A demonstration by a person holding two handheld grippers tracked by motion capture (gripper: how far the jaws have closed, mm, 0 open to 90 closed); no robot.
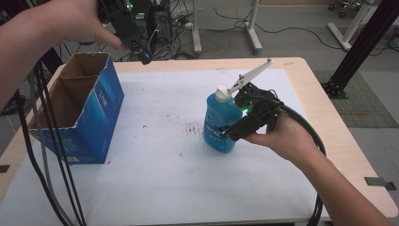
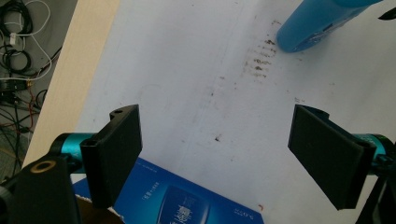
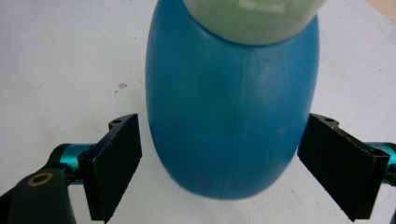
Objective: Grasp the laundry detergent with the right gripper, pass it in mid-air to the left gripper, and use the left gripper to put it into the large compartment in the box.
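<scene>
Right gripper [image 3: 219,163]: near right, jaws spread either side of the bottle [image 3: 231,112], not touching it. Bottle: blue, pale cap, upright on the white mat [image 1: 164,169], right of centre. Box [image 1: 77,110]: blue, open-topped, left. Left gripper [image 2: 217,154]: far left, raised above the box, jaws spread, empty.

A table [image 1: 324,117] carries a sheet [image 1: 160,155] spread over most of its top. On the sheet, towards the left edge, stands an open box [image 1: 77,110]. A bottle [image 1: 221,123] stands upright on the sheet, well apart from the box, right of the middle. The right hand-held gripper [image 1: 231,123] sits just beside the bottle on its right, one jaw on either side of it. The left hand-held gripper [image 1: 141,52] hangs above the table's far edge, behind the box. Cables [image 1: 216,28] lie on the floor beyond the table.
</scene>
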